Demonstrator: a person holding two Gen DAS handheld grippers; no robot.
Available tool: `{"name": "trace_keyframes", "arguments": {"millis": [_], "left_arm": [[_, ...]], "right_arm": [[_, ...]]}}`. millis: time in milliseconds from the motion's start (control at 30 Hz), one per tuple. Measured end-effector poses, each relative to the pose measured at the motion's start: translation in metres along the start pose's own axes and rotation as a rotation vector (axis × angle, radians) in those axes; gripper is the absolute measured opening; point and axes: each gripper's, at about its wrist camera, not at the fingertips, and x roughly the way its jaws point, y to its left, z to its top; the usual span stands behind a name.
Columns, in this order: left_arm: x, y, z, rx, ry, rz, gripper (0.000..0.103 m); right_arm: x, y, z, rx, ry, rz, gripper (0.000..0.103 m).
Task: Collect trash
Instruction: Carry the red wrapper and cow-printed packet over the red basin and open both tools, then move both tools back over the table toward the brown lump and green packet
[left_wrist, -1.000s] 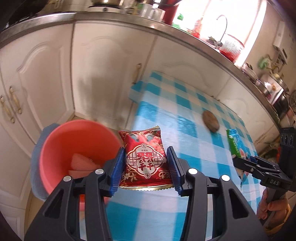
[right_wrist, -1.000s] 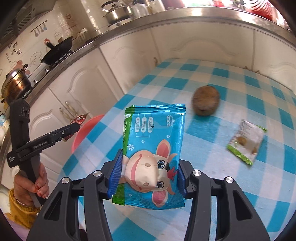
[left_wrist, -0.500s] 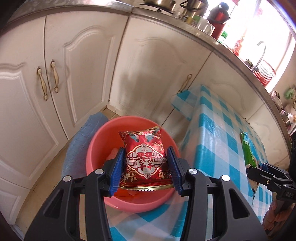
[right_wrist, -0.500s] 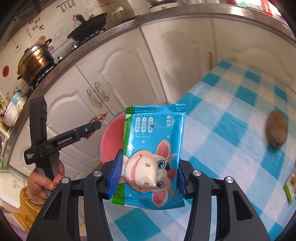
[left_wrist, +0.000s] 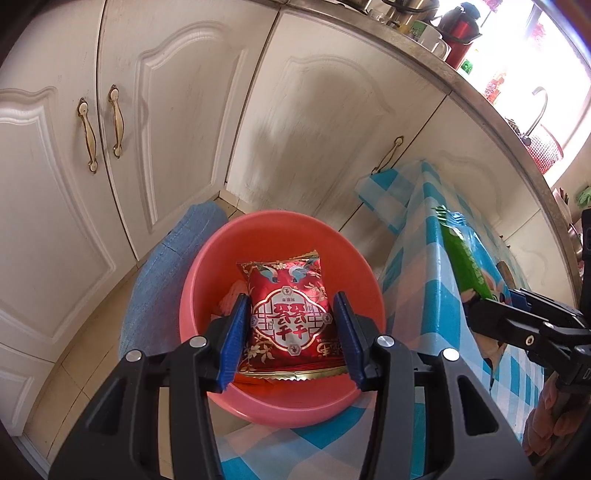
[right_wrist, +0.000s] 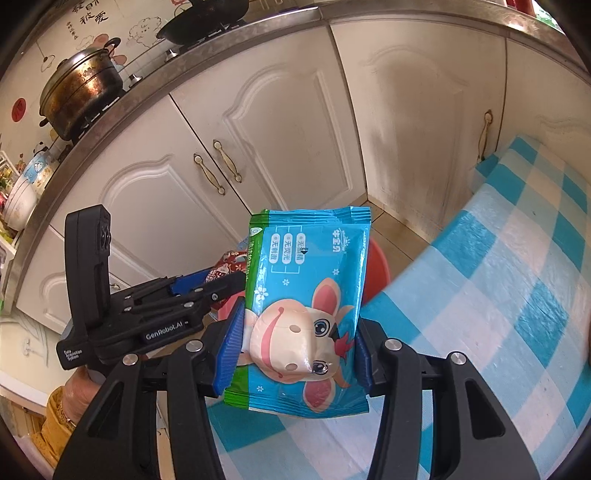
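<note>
Red snack packet (left_wrist: 290, 317) pinched between blue pads of left gripper (left_wrist: 291, 334), held above pink basin (left_wrist: 207, 284); other scraps lie inside basin. Blue wipes packet (right_wrist: 308, 314) clamped in right gripper (right_wrist: 299, 354), above edge of blue-checked tablecloth (right_wrist: 498, 295). 2 grippers just beside each other. Basin sits low beside table, on blue cloth (left_wrist: 155, 273), white cabinet doors (left_wrist: 177, 110) behind.

Left gripper (left_wrist: 291, 334) tilted downward, jaws clamped (blue pads pressing); right gripper (right_wrist: 299, 352) likewise clamped.
</note>
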Motion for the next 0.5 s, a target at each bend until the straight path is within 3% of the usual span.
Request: {"name": "trace_keyframes", "arguments": {"millis": [233,267,333,367,500], "left_arm": [[0.01,0.003,0.0,0.001,0.017,0.018,0.05],[0.011,0.004,0.0,0.003,0.019,0.024,0.058],[0.013,0.006,0.0,0.0,0.011,0.046,0.075],[0.013,0.007,0.0,-0.005,0.008,0.051,0.082],[0.014,0.014,0.0,-0.032,0.023,0.048,0.085]], "right_arm": [[0.024,0.002,0.011,0.013,0.027,0.01,0.056],[0.026,0.001,0.012,0.022,0.026,0.01,0.06],[0.027,-0.001,0.014,0.046,0.009,0.008,0.079],[0.024,-0.003,0.014,0.058,-0.005,0.002,0.081],[0.009,-0.01,0.011,0.082,-0.053,-0.023,0.084]]}}
